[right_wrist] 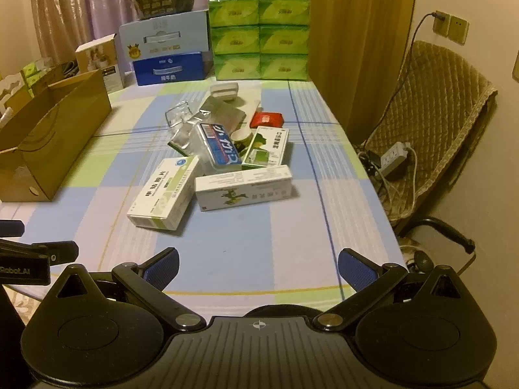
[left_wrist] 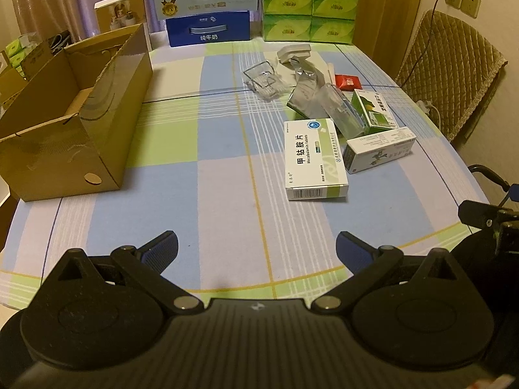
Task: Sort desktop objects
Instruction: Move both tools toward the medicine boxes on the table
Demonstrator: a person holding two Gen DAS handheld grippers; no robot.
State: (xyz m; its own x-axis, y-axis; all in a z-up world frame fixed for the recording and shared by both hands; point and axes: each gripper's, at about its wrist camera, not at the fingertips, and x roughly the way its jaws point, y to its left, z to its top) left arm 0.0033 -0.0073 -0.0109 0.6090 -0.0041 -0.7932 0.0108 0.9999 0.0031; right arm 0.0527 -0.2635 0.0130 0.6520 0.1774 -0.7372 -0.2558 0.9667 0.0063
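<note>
Both tools hang over the near edge of the checked surface (left_wrist: 227, 175), the left tool (left_wrist: 256, 253) and right tool (right_wrist: 258, 267) each spread wide, gripping nothing. Only the right view shows the blue-labelled packet (right_wrist: 220, 147) — the left sees it as clear plastic. The medicine boxes (left_wrist: 313, 159) sit mid-surface; the cardboard box (left_wrist: 74, 123) stands open at left. Tissue packs (right_wrist: 259, 37) line the far end; a padded chair (right_wrist: 431, 110) sits beside it.

We take this for a lived-in home room. At the top of the frame, pale pleated curtains (right_wrist: 81, 3) hang behind the surface with its blue, green and lilac checked cloth (right_wrist: 246, 243). At the right edge we see a chair under a quilted tan cover (right_wrist: 431, 103), below a wall socket (right_wrist: 449, 26). Stacked green tissue packs (right_wrist: 259, 37) and blue milk cartons (right_wrist: 168, 68) line the far end.
</note>
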